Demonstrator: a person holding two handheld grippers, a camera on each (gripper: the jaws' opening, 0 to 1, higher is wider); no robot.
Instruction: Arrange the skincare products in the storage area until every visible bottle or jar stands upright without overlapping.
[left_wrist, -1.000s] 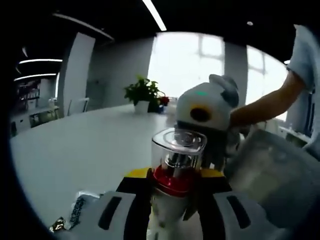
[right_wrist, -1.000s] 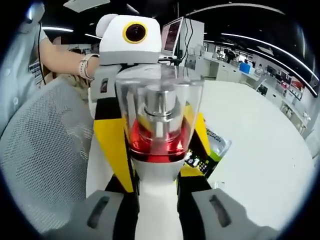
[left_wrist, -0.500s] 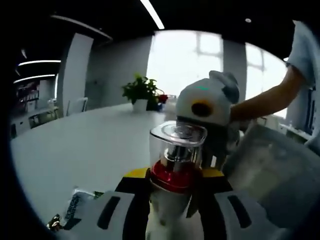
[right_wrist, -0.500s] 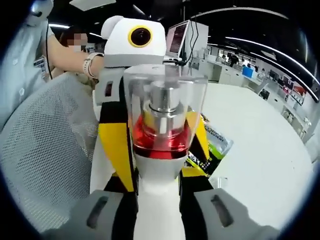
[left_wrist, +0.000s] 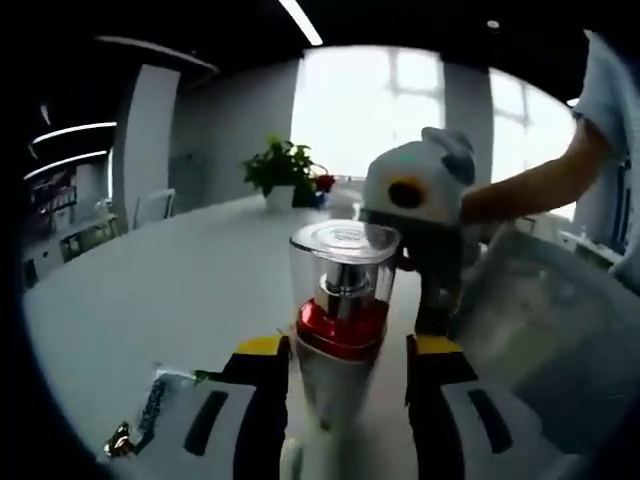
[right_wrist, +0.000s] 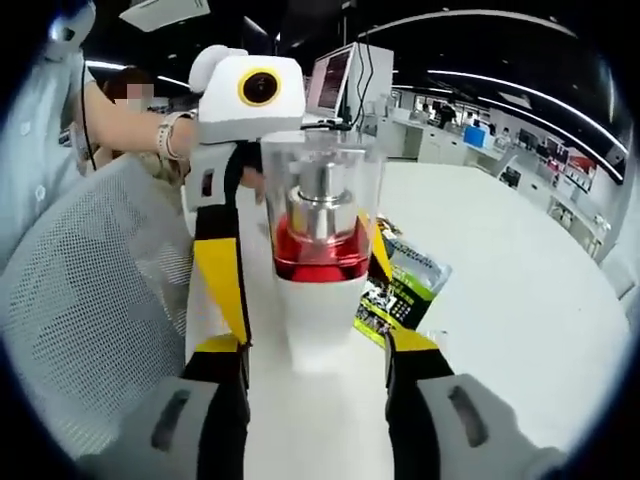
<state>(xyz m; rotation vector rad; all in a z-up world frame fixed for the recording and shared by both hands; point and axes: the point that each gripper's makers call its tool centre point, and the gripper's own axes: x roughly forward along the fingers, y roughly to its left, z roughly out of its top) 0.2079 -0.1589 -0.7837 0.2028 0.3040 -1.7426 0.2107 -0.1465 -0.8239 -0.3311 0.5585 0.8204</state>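
In the left gripper view, the left gripper (left_wrist: 345, 400) has its fingers apart, flanking the upright pump bottle (left_wrist: 340, 310) on the counter (left_wrist: 150, 290). In the right gripper view, the right gripper (right_wrist: 315, 385) is likewise spread. Withdraw both straight back, so neither finger tips the bottle.

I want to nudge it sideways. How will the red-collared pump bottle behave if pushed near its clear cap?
The bottle looks tall over a narrow white base, so a high push would probably tip it. Its glossy body may slip between open jaws. The clear cap might pop off.
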